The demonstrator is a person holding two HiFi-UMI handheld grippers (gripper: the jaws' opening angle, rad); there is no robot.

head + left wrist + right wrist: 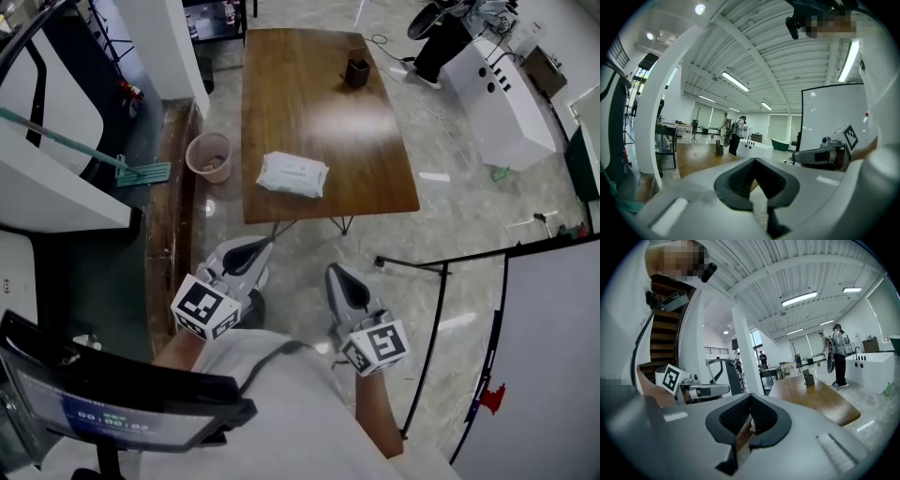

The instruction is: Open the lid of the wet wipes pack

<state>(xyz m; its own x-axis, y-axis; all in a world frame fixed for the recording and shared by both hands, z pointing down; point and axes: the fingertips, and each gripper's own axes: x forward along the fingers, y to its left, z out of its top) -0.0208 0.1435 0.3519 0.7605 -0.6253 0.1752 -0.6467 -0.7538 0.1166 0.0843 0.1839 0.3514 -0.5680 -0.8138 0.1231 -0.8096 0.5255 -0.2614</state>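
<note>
The wet wipes pack (pixel 292 174) is white with pale green print and lies flat near the near edge of the brown wooden table (pixel 319 112). Both grippers hang short of the table, over the floor. My left gripper (pixel 251 251) is shut with nothing in it, below and left of the pack. The right gripper (pixel 339 278), also shut and empty, is below the table's near edge. In the left gripper view the jaws (pixel 754 164) meet, with the table (pixel 693 158) far ahead. In the right gripper view the jaws (pixel 750 399) are closed and the table (pixel 811 397) lies ahead to the right.
A dark cup (pixel 356 71) stands at the table's far right. A pink bin (pixel 209 157) and a green mop (pixel 141 172) sit on the floor left of the table. A whiteboard on a black stand (pixel 553 356) is at the right, and white equipment (pixel 502 98) stands beyond it.
</note>
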